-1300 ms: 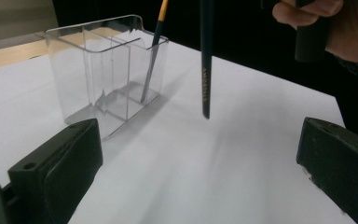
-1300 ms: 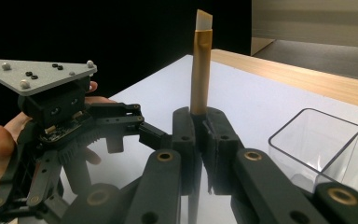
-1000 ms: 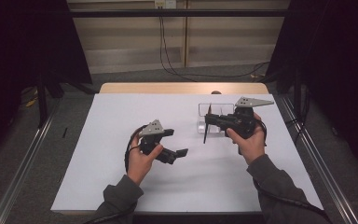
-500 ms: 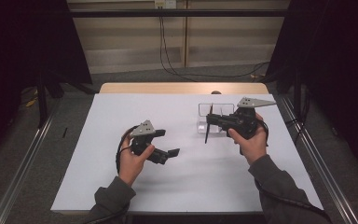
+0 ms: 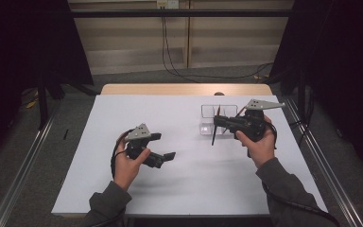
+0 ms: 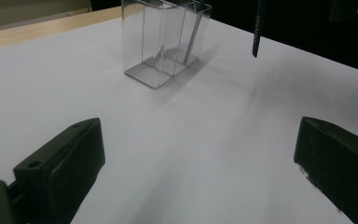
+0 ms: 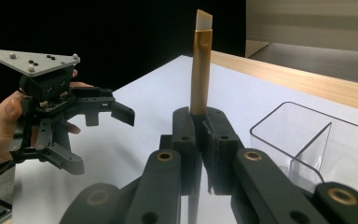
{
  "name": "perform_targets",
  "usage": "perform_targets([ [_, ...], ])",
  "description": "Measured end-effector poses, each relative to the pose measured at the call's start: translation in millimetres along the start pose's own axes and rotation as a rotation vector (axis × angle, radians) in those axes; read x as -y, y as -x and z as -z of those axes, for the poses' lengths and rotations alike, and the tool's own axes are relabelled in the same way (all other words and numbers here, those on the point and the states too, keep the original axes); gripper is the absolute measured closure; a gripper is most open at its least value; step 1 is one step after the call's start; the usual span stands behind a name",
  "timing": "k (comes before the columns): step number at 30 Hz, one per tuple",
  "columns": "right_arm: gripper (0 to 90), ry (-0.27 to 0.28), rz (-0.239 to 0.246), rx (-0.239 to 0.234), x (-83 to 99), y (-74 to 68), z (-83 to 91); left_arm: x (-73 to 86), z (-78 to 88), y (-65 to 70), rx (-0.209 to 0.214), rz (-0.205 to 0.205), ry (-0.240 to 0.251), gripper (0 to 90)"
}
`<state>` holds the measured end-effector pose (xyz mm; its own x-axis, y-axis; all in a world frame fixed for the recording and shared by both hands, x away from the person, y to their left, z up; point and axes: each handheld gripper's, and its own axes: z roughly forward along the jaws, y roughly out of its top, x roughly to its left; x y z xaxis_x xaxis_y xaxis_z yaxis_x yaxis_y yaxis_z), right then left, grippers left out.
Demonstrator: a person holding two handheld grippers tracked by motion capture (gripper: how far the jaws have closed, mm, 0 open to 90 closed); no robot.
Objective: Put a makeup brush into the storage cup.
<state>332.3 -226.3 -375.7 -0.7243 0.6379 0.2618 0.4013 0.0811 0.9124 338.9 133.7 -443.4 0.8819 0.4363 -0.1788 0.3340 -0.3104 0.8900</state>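
Right gripper [image 5: 216, 124] pressed together on a pencil [image 7: 200, 70], held upright near the far right corner of the table [image 5: 123, 109], just beside a clear divided holder [image 5: 207, 112] standing on the white surface. Pinched at mid-shaft, with the flat pale end and gold band up and the dark tip hanging down toward the sheet. Left gripper [image 5: 164, 146] spread wide and empty, hovering nearer the front left of the table, well apart from both. Likely light, stiff and thin: easy to carry, but smooth and round enough to pivot or slip between flat pads if squeezed off-centre. Best taken across the shaft near the middle, as now, so neither end swings. Holder probably light too, of rigid plastic, hence apt to slide or tip if knocked by the tip on the way in; safest approached from above, straight down into one compartment, with the shaft kept vertical.
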Motion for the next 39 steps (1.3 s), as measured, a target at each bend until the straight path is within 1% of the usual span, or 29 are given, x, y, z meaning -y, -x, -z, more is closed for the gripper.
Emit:
perform_targets([
  [1, 84.1, 0.004, 0.005, -0.003, -0.3, 0.4, 0.3, 0.4, 0.8, -0.2, -0.005, 0.000, -0.002, 1.5],
  [2, 84.1, 0.002, 0.007, -0.001, -0.6, 0.4, 0.6, 1.3, 1.2, -0.8, 0.003, 0.002, 0.004, 1.6],
  [3, 84.1, 0.000, 0.008, 0.001, -0.9, 0.4, 1.0, 1.8, 2.5, -0.9, -0.008, 0.000, -0.006, 1.6],
  [5, 84.1, 0.000, 0.007, -0.001, -1.0, 0.6, 1.4, 3.6, 3.4, -2.0, -0.004, 0.004, -0.006, 1.8],
  [7, 84.1, 0.000, 0.009, -0.001, -0.8, 0.9, 1.7, 4.6, 4.5, -2.3, -0.014, 0.007, -0.008, 1.8],
  [9, 84.1, 0.001, 0.011, -0.002, -0.7, 1.1, 2.0, 5.3, 6.2, -3.1, -0.019, -0.002, -0.016, 1.8],
  [10, 84.1, 0.002, 0.010, -0.003, -0.8, 1.3, 2.4, 5.9, 6.7, -3.5, -0.014, 0.003, -0.010, 1.9],
  [14, 84.1, 0.000, 0.013, 0.003, -1.0, 2.1, 3.9, 6.9, 10.8, -3.3, -0.031, 0.002, -0.017, 1.9],
  [15, 84.1, 0.002, 0.015, 0.003, -1.1, 2.5, 4.4, 7.3, 12.0, -4.2, -0.026, -0.001, -0.017, 1.9],
  [16, 84.1, 0.002, 0.013, 0.003, -1.3, 2.6, 4.9, 7.4, 13.2, -4.4, -0.036, -0.001, -0.018, 2.0],
  [18, 84.1, 0.004, 0.014, 0.005, -2.0, 3.1, 6.1, 8.5, 15.8, -5.5, -0.035, 0.002, -0.018, 2.2],
  [19, 84.1, 0.004, 0.016, 0.007, -2.5, 3.5, 6.6, 8.6, 16.6, -5.3, -0.046, 0.003, -0.022, 2.2],
  [21, 84.1, 0.006, 0.016, 0.007, -3.0, 4.5, 7.3, 9.8, 17.8, -6.1, -0.040, 0.001, -0.023, 2.2],
  [25, 84.1, 0.007, 0.017, 0.014, -4.3, 7.4, 9.4, 10.8, 21.1, -7.0, -0.054, 0.003, -0.025, 2.3],
  [26, 84.1, 0.007, 0.016, 0.018, -4.4, 7.8, 9.9, 11.3, 21.1, -7.4, -0.046, 0.005, -0.019, 2.4],
  [30, 84.1, 0.004, 0.021, 0.027, -5.4, 10.6, 12.2, 12.9, 22.5, -7.4, -0.062, 0.002, -0.032, 2.5],
  [31, 84.1, 0.003, 0.026, 0.028, -5.9, 11.3, 13.0, 13.4, 22.3, -7.8, -0.055, 0.005, -0.025, 2.5],
  [34, 84.1, 0.008, 0.026, 0.034, -7.1, 13.5, 15.4, 13.6, 22.8, -7.4, -0.052, 0.007, -0.022, 2.5],
  [37, 84.1, 0.005, 0.026, 0.040, -8.4, 15.3, 17.3, 14.0, 23.5, -7.2, -0.055, 0.009, -0.022, 2.6],
  [39, 84.1, 0.011, 0.024, 0.046, -9.3, 16.6, 18.4, 14.2, 24.2, -6.7, -0.064, 0.007, -0.030, 2.6],
])
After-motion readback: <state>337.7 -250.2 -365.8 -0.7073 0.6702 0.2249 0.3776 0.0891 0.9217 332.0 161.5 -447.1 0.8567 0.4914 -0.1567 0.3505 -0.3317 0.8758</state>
